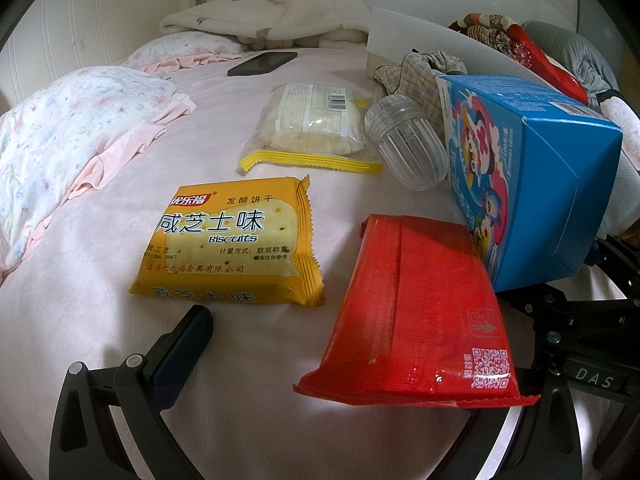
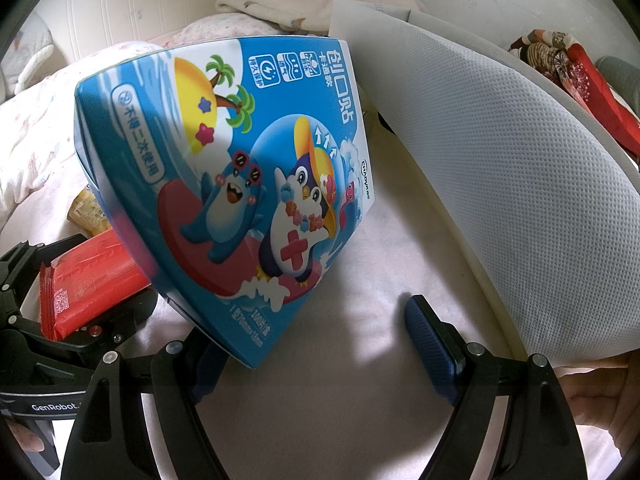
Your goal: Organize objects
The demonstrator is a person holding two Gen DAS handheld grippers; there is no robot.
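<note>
A red snack packet [image 1: 416,312] lies between my left gripper's [image 1: 340,344] wide-open fingers, its right finger hidden under it. A yellow biscuit packet [image 1: 228,244] lies just ahead of the left finger [image 1: 184,344]. A blue cartoon penguin box [image 1: 528,184] stands tilted on the pink bed sheet [image 1: 100,320]. In the right wrist view the blue box [image 2: 248,184] leans against my right gripper's [image 2: 316,340] left finger, apart from the right finger [image 2: 432,340]. The right gripper is open. The red packet [image 2: 92,276] shows at left there.
A clear bag of wafers [image 1: 312,128], a clear plastic cup [image 1: 412,144], a black phone [image 1: 264,62] and checked cloth [image 1: 416,72] lie farther back. A white mesh bin [image 2: 500,160] stands at right. Pillows [image 1: 68,128] and blankets [image 1: 272,12] lie left and behind.
</note>
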